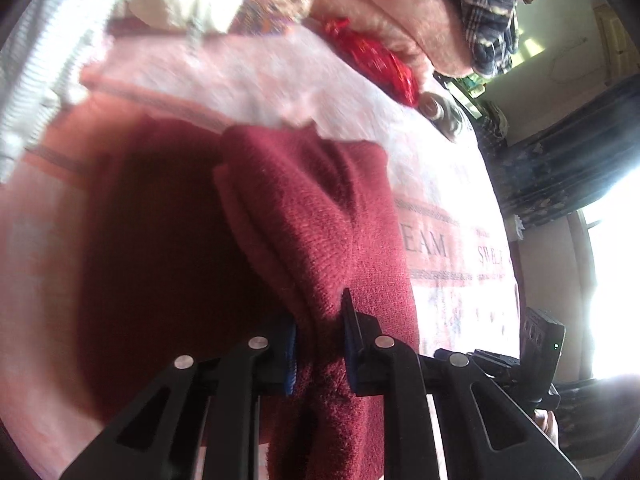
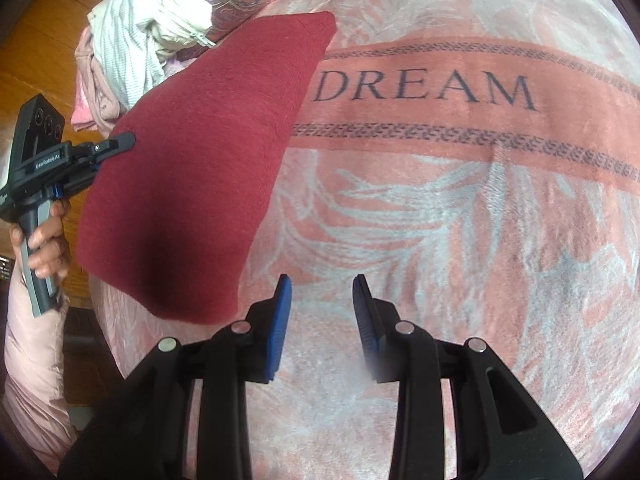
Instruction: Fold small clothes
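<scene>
A dark red knit cloth (image 1: 320, 220) hangs bunched from my left gripper (image 1: 320, 320), whose blue pads are shut on a fold of it. In the right wrist view the same red cloth (image 2: 192, 160) is lifted at its left edge by the left gripper (image 2: 120, 142) and slopes down onto the pink blanket (image 2: 480, 220) printed with DREAM. My right gripper (image 2: 322, 284) hovers open above the blanket, just right of the cloth's lower corner, with nothing between its fingers.
A heap of white, pink and patterned clothes (image 2: 148, 28) lies at the blanket's far left, beside a wooden floor (image 2: 36, 60). A person's hand (image 2: 44, 240) grips the left handle. Folded pink bedding (image 1: 380, 8), a plaid cloth (image 1: 488, 12) and a shiny red bundle (image 1: 372, 60) sit at the far end.
</scene>
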